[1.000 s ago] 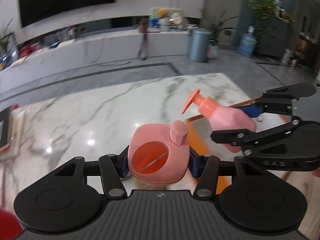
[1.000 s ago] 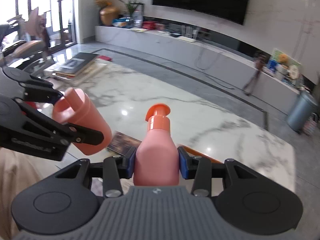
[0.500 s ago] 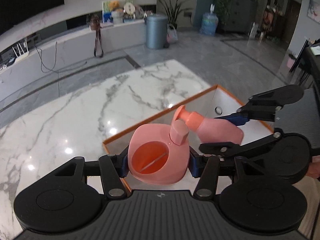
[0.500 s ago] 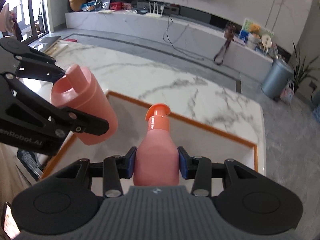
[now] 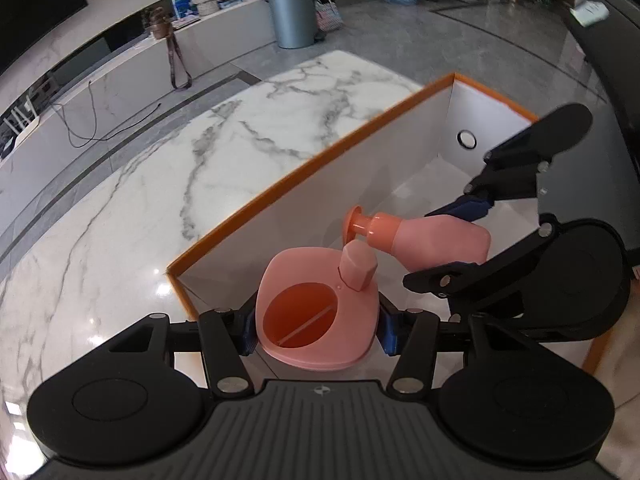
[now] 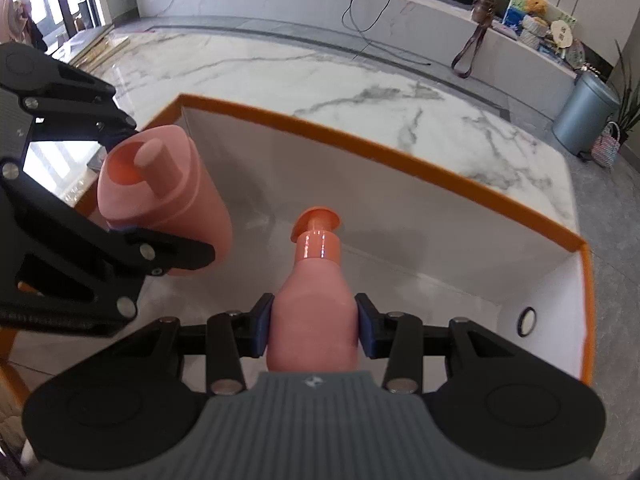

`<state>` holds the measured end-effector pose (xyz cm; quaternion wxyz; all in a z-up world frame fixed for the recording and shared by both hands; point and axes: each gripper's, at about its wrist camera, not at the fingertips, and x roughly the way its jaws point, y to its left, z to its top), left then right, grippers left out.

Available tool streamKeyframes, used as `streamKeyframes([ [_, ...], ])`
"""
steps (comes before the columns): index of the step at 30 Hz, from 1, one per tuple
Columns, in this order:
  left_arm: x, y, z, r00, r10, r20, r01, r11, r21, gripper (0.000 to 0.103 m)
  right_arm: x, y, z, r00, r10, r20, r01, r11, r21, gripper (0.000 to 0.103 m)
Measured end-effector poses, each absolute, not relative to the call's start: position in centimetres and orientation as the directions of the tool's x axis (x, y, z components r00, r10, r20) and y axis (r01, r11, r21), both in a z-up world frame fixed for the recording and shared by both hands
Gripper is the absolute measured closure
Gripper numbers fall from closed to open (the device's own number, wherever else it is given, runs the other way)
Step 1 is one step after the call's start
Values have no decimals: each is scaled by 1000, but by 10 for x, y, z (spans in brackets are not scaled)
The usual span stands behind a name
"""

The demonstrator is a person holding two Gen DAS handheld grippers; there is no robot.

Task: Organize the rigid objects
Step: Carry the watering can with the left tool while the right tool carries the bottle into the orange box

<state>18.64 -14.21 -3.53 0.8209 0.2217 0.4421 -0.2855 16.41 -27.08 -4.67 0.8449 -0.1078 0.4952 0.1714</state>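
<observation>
Left wrist view puts the pink jug right in front of us, clamped between the blue pads of our left tool. Its round mouth faces the camera, and a short capped spout stands at its upper right edge. We hold it just above the near corner of the open box, a white-walled box with an orange rim.

Just beside the jug, to the right, we see the pink pump bottle gripped by our right tool. It lies nearly level, its orange pump head pointing left and ending close above the jug's spout; we cannot tell whether the two touch.

From the right wrist view, the pump bottle stands straight ahead between the pads of the right tool, which is closed on its body, with the pump head pointing into the box. The jug hangs at the left in the left tool, over the box's left end.

A small round ring sits in the box's right end wall. The box rests on a white marble desk. Beyond the desk we see a grey bin on the floor.
</observation>
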Motion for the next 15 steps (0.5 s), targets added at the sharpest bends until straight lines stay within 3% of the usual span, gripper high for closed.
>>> streamKeyframes([
  [15, 194, -151, -58, 445, -221, -868, 725, 658, 205, 40, 183, -261, -67, 347, 168, -923, -447, 895, -5, 60],
])
